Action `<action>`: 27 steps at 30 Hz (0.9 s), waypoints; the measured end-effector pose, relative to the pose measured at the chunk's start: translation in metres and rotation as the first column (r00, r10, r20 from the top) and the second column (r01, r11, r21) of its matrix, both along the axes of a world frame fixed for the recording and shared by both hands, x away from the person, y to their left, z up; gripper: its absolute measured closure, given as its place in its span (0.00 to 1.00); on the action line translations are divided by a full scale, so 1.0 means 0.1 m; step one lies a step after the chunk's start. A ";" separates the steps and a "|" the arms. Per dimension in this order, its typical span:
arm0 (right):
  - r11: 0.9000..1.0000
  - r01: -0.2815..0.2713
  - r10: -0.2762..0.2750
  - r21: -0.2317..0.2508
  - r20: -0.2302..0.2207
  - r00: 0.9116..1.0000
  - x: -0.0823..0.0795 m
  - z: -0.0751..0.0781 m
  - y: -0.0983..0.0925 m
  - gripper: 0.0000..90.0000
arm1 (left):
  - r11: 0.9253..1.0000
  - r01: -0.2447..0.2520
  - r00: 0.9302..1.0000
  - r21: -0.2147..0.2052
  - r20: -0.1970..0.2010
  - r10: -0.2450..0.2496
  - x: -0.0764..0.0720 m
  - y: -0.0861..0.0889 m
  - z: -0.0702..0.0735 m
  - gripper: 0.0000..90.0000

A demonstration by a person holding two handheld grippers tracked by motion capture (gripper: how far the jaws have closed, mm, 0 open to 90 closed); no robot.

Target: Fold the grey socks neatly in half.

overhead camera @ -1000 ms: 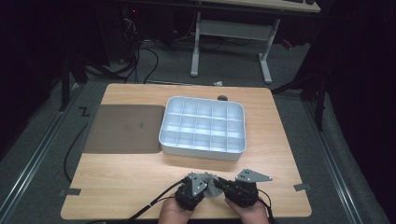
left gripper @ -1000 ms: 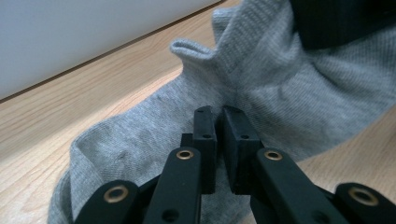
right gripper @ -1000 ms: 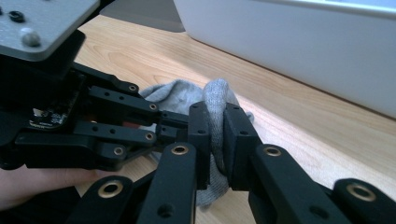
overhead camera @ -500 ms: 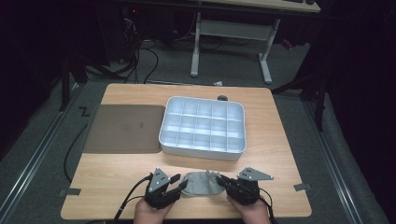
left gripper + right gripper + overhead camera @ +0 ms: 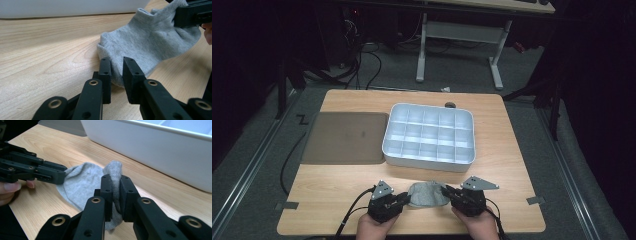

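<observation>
Partly hidden sock (image 5: 82,182) between closed jaws

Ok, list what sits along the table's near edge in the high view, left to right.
Left gripper → grey sock → right gripper. Both grippers have the sock by its ends.

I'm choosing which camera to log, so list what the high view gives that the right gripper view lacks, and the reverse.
High view adds: the brown mat left of the tray, the tray's full grid of compartments, and the floor around the table. Right gripper view adds: a close look at the right hand-held gripper shut on a raised fold of the grey sock. Shared: sock, tray wall, wooden table, and the left hand-held gripper at the sock's other edge.
</observation>
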State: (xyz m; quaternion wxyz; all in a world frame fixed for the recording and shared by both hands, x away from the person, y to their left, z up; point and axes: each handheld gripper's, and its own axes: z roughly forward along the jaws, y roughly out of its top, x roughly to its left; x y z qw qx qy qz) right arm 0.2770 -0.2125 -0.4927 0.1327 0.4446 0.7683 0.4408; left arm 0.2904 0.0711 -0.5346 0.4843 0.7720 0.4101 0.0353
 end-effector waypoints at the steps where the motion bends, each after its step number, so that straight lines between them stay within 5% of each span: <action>1: 1.000 -0.001 0.001 -0.002 0.001 1.000 0.00 0.01 0.03 0.93 | 1.000 0.003 1.000 -0.002 0.000 -0.003 0.00 -0.01 0.00 0.87; 10: 0.998 -0.019 0.020 -0.054 0.028 0.999 0.03 0.07 0.26 0.92 | 0.999 0.030 1.000 -0.014 -0.007 -0.030 -0.01 -0.06 0.00 0.86; 18: 0.992 -0.038 0.039 -0.117 0.012 0.999 0.10 -0.05 0.51 0.92 | 0.999 0.049 0.999 -0.018 -0.010 -0.049 -0.02 -0.09 -0.01 0.85; 27: 0.993 -0.072 0.069 -0.093 -0.031 0.997 0.19 -0.18 0.71 0.90 | 0.998 0.054 0.998 -0.022 -0.010 -0.054 -0.01 -0.08 -0.01 0.84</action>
